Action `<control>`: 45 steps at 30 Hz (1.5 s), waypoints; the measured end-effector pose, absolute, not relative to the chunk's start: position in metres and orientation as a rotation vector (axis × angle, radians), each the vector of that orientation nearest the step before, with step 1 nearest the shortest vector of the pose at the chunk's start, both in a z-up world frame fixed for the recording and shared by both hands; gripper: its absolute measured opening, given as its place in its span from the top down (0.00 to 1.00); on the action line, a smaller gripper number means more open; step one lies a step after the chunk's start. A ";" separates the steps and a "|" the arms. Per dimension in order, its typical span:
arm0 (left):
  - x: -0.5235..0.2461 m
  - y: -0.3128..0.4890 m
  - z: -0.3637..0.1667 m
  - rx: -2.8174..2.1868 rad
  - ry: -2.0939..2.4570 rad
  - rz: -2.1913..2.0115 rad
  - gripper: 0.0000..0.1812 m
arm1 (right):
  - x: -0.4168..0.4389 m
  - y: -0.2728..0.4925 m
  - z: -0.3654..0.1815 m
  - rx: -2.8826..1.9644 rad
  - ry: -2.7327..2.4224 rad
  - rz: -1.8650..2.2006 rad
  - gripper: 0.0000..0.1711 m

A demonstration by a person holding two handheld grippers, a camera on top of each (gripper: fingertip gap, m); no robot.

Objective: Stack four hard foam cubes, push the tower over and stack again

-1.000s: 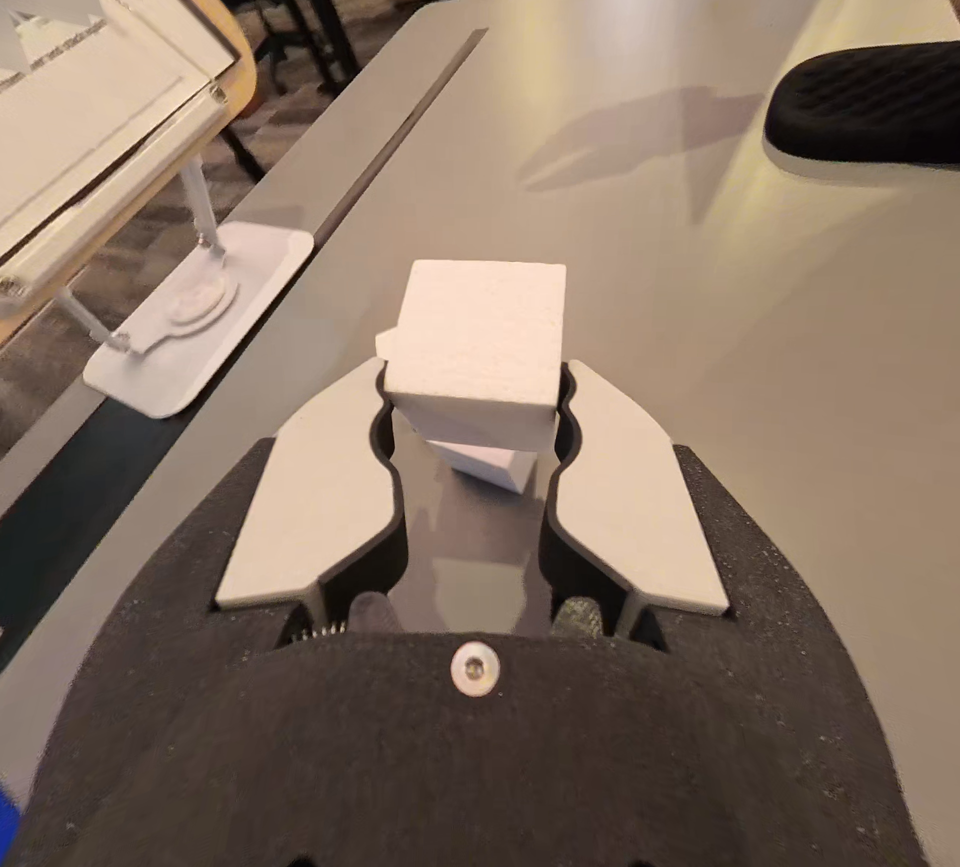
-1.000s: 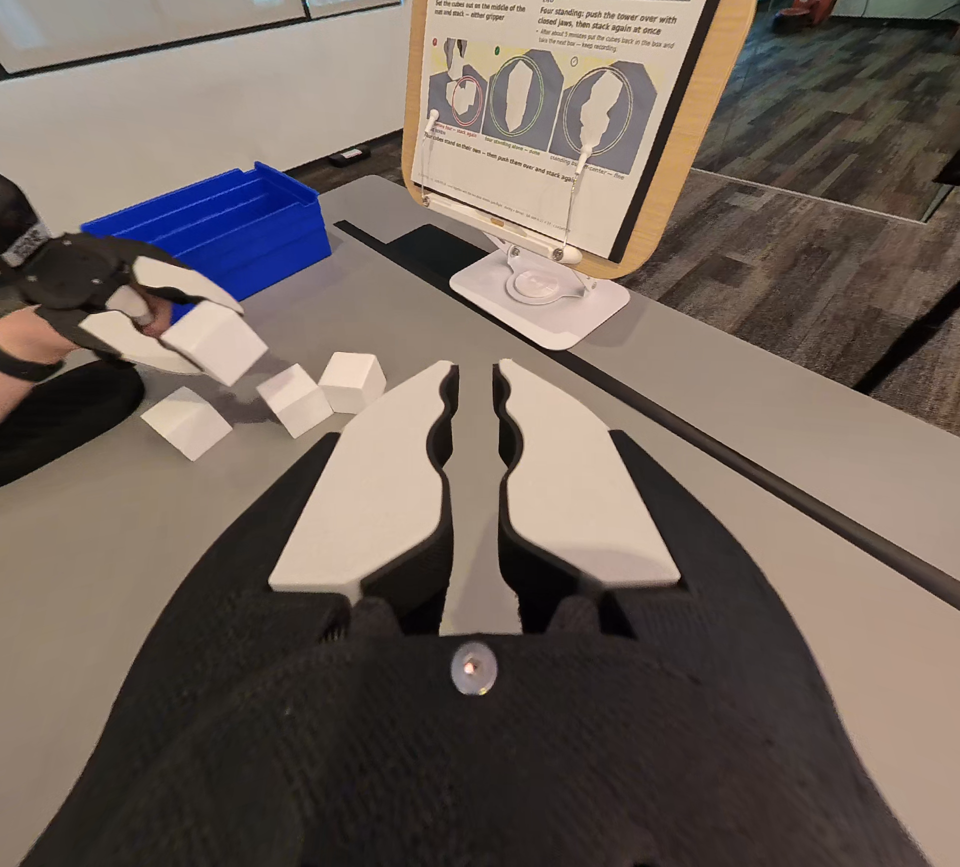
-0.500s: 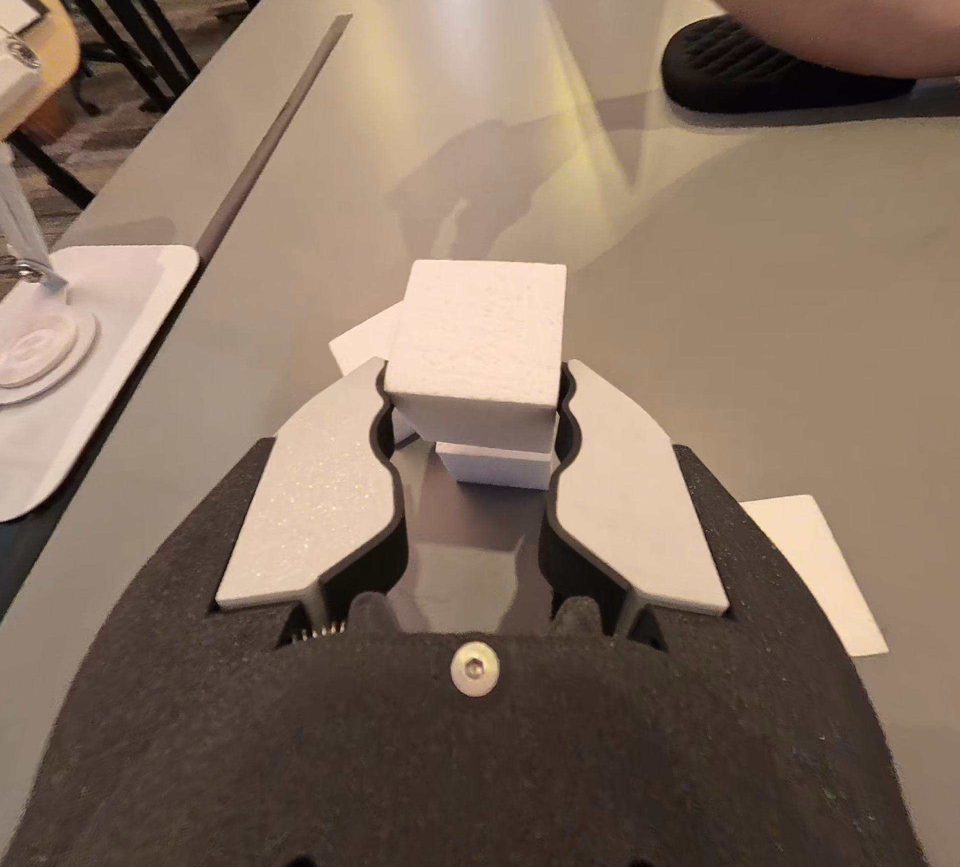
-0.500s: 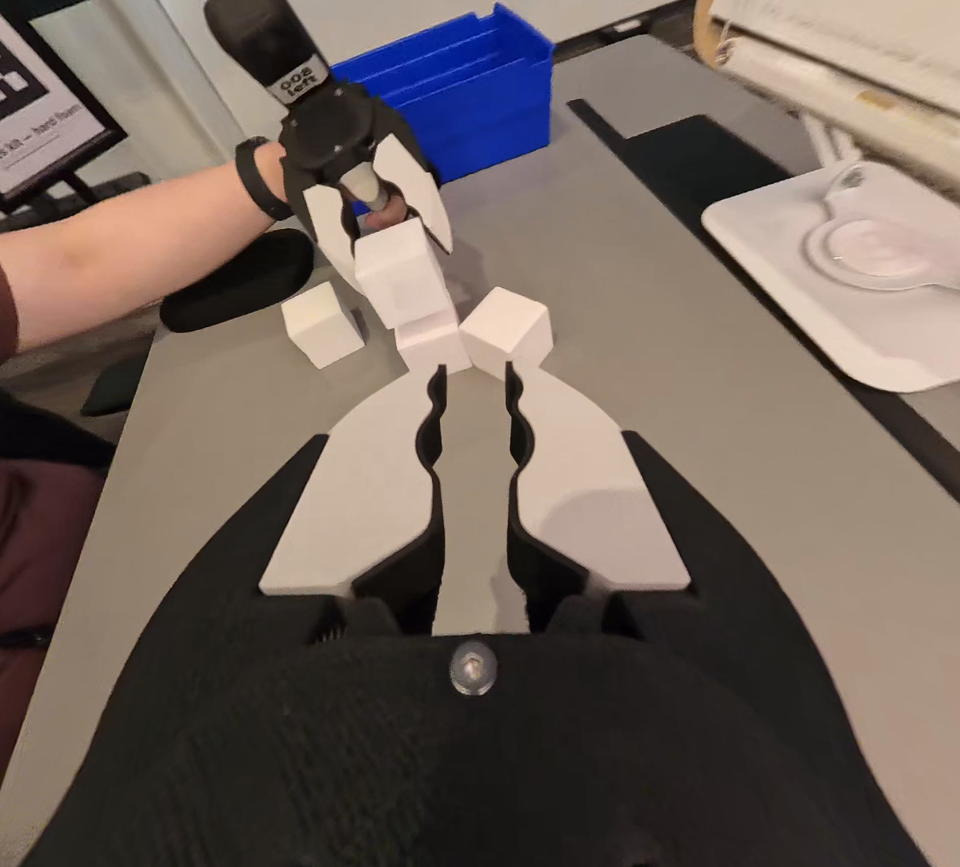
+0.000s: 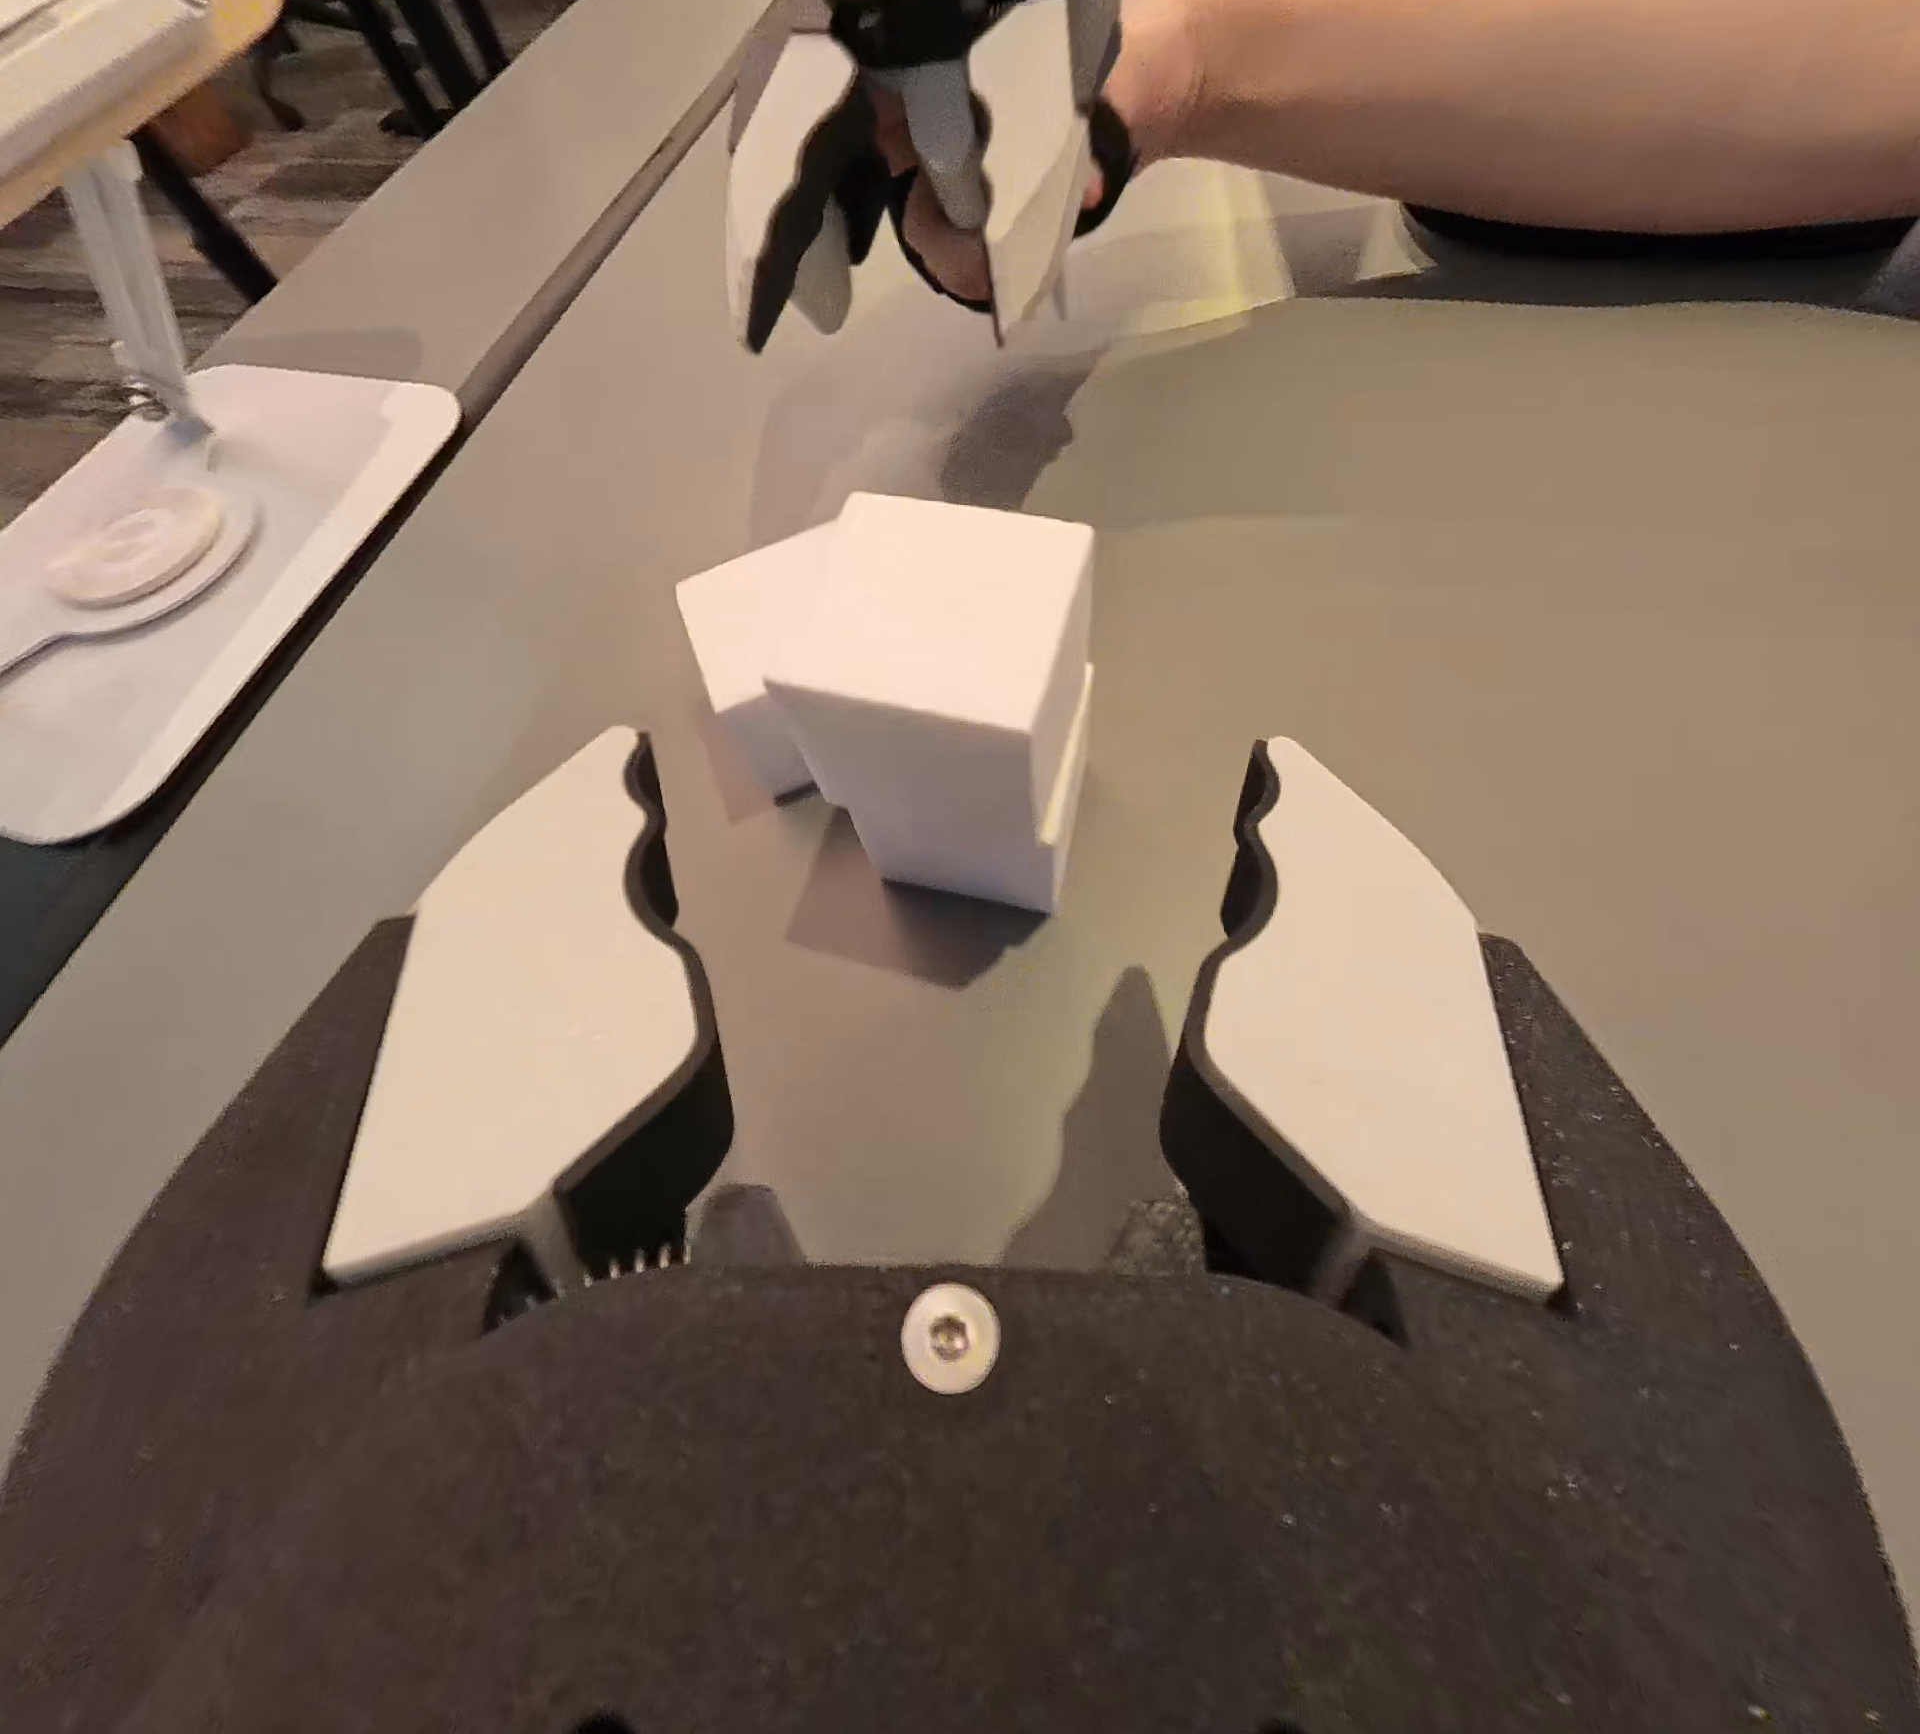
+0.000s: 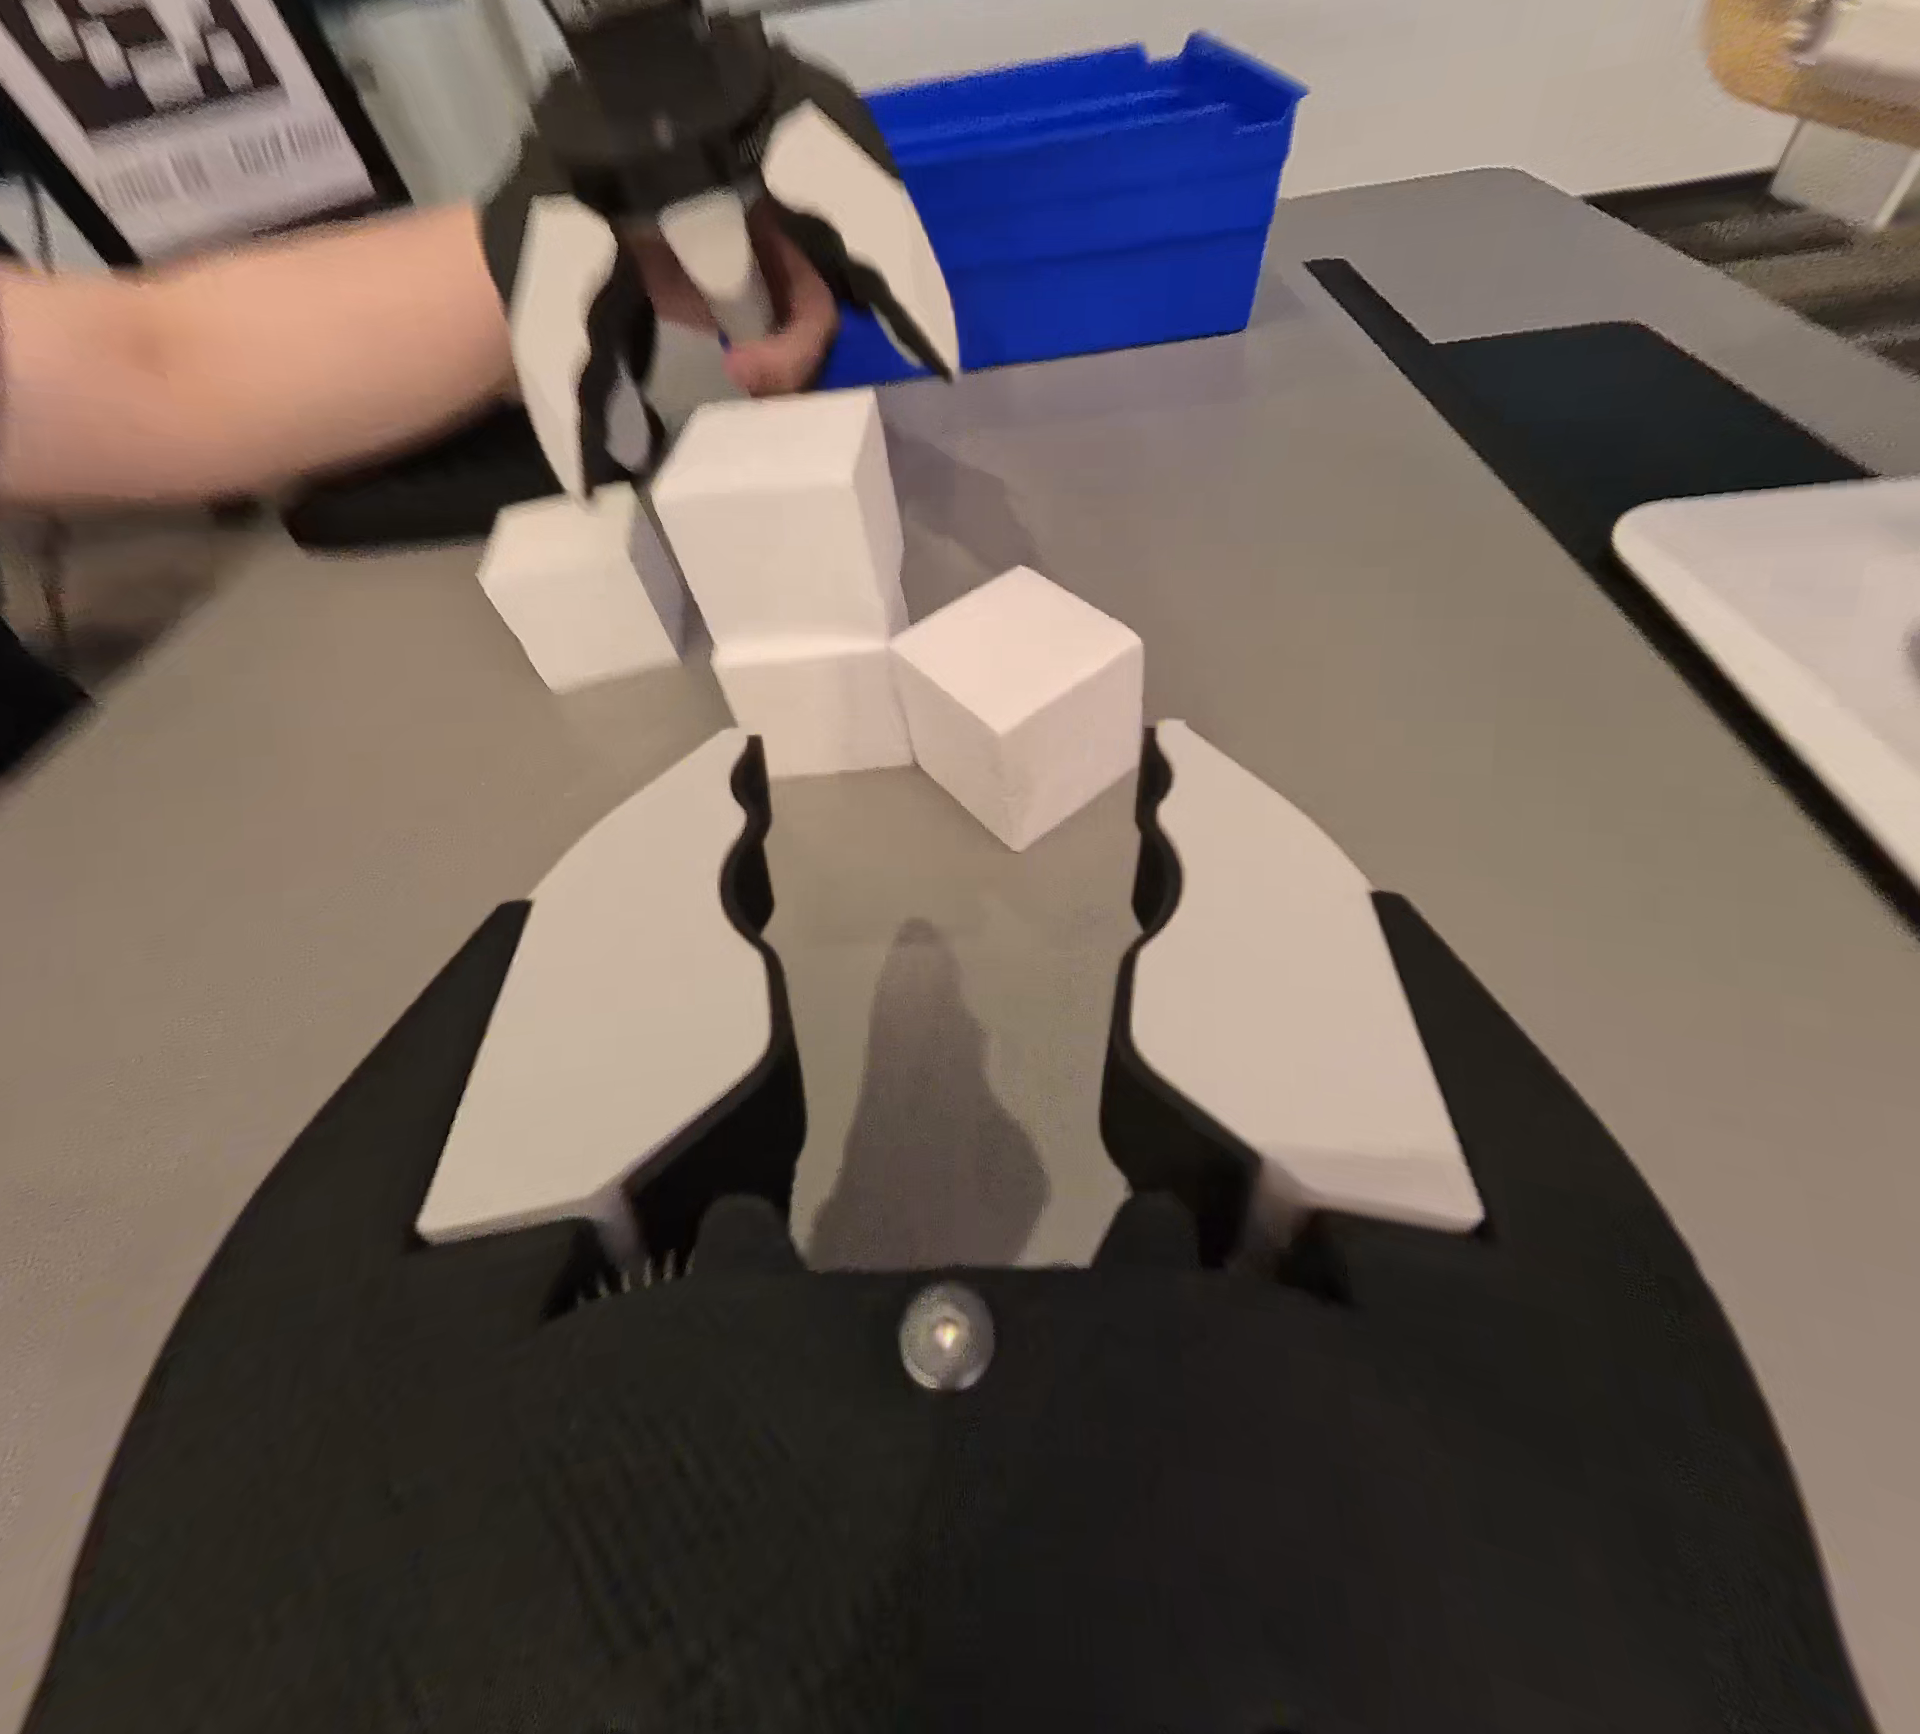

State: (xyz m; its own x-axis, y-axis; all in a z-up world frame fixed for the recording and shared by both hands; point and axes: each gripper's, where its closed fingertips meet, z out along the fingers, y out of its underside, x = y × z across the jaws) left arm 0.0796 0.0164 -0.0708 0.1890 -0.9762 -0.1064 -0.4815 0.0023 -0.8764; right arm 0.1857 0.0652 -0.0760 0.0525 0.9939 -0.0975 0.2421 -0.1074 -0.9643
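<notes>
Two cubes stacked (image 6: 774, 521); both hand-held grippers, left (image 6: 727, 396) and right (image 6: 951, 739), hovering open, empty; right probably lining up on loose cube (image 6: 1013, 702) next.

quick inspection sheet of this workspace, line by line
surface: grey table, bare around the cubes
job's things: four white foam cubes; top cube stacked on bottom cube, slightly askew; right cube against the stack's base; left cube on the table behind
clutter: blue bin at the far edge; white stand base beside the table
grippers: left tool open, empty, behind the stack; right tool open, empty, near right cube
cables: nothing seen
surroundings: posters, wood floor, chair legs
</notes>
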 end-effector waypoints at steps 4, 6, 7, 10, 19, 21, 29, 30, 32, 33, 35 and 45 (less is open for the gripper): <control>0.058 -0.013 -0.062 -1.615 1.326 -0.685 0.45 | 0.160 0.071 -0.086 -1.368 -1.503 1.126 0.57; 0.047 -0.029 -0.065 -1.626 1.316 -0.641 0.44 | 0.147 0.075 -0.100 -1.372 -1.604 1.129 0.54; 0.043 -0.039 -0.067 -1.632 1.310 -0.648 0.44 | 0.141 0.077 -0.106 -1.378 -1.642 1.131 0.53; 0.034 -0.057 -0.078 -1.671 1.277 -0.625 0.43 | 0.128 0.084 -0.110 -1.368 -1.700 1.149 0.51; 0.035 -0.057 -0.120 -1.787 1.338 -0.464 0.46 | 0.122 0.074 -0.132 -1.422 -1.902 1.083 0.64; 0.036 -0.059 -0.126 -1.798 1.385 -0.435 0.48 | 0.127 0.077 -0.130 -1.449 -1.863 1.075 0.64; 0.042 -0.060 -0.139 -1.780 1.502 -0.342 0.65 | 0.180 0.090 -0.071 -1.563 -1.455 0.964 0.64; 0.044 -0.060 -0.134 -1.760 1.489 -0.354 0.65 | 0.181 0.089 -0.052 -1.581 -1.354 0.956 0.64; 0.042 -0.059 -0.120 -1.738 1.468 -0.375 0.65 | 0.172 0.077 -0.017 -1.600 -1.181 0.988 0.64; 0.039 -0.056 -0.108 -1.723 1.449 -0.369 0.65 | 0.164 0.069 -0.005 -1.608 -1.132 0.992 0.64; 0.031 -0.047 -0.079 -1.685 1.412 -0.350 0.65 | 0.149 0.058 0.001 -1.665 -1.070 0.912 0.64; 0.004 0.002 0.054 -1.614 1.358 -0.295 0.65 | 0.098 0.031 -0.020 -1.846 -1.051 0.659 0.64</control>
State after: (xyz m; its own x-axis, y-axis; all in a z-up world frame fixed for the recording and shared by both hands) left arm 0.0043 0.0019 0.0542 0.3488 -0.8567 -0.3800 -0.6220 0.0917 -0.7776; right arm 0.0976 0.0309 -0.0197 0.4999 0.8658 -0.0206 0.3952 -0.2493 -0.8841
